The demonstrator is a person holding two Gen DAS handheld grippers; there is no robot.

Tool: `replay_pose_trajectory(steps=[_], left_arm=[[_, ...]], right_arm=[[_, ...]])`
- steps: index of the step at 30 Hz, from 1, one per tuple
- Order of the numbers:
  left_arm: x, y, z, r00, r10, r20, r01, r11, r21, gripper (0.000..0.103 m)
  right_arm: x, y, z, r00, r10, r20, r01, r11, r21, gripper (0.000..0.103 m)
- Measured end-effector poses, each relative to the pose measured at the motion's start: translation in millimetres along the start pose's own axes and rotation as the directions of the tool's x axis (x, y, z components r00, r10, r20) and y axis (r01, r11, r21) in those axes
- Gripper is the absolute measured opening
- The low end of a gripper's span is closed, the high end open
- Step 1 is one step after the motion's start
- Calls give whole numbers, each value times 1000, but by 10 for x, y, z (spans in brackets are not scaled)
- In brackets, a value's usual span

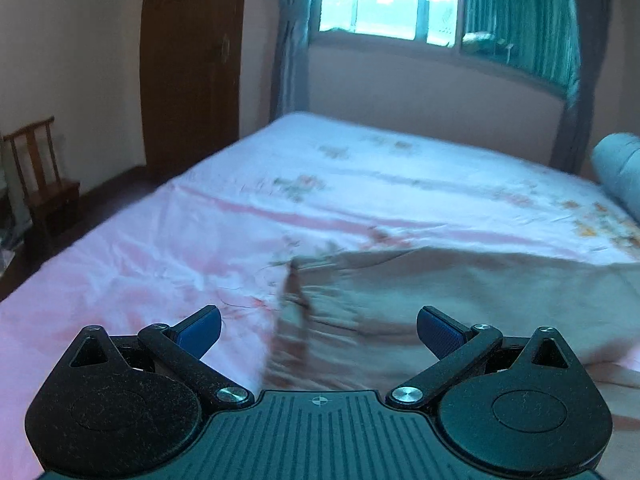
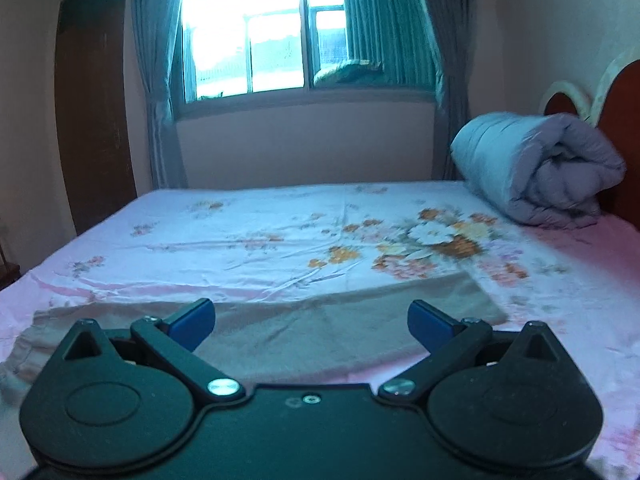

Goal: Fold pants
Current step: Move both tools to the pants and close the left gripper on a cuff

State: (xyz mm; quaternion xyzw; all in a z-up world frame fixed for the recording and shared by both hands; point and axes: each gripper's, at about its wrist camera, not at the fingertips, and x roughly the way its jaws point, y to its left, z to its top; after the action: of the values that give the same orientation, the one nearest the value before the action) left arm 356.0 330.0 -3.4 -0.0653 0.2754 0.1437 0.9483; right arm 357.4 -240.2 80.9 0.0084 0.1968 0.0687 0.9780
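Observation:
Beige-brown pants [image 1: 460, 300] lie flat on the pink floral bed sheet [image 1: 160, 248], their gathered waistband at the left end. My left gripper [image 1: 319, 330] hovers open just above that waistband end, blue pads wide apart and nothing between them. In the right wrist view the same pants [image 2: 312, 316] stretch across the bed, the leg end reaching to the right. My right gripper [image 2: 311, 322] is open over the leg part, holding nothing. The near part of the pants is hidden behind both gripper bodies.
A rolled grey-blue quilt [image 2: 536, 172] lies at the head of the bed by a red-brown headboard [image 2: 624, 132]. A window with curtains [image 2: 248, 40] is beyond the bed. A dark wardrobe [image 1: 192, 64] and a wooden chair [image 1: 40, 184] stand to the left.

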Motion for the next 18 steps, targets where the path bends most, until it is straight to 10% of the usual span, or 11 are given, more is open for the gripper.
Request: replay_pose_trajectory(steps=[6,10,18], left_arm=[[881,221,83,993,-103,-49,106,993,52,103],[1425,292,93,984,-139,-113,146,988,55,72],[1987,185,164,963,-220,-156,241,962,132,70]], right_arm=[[744,242,-31,999,28,-32,-28,1000,-5,97],[1179,384,-98,997,37,-62,-39,999,-22,97],[1645,477,-249,994,40,-106,-45,998,-46,97]])
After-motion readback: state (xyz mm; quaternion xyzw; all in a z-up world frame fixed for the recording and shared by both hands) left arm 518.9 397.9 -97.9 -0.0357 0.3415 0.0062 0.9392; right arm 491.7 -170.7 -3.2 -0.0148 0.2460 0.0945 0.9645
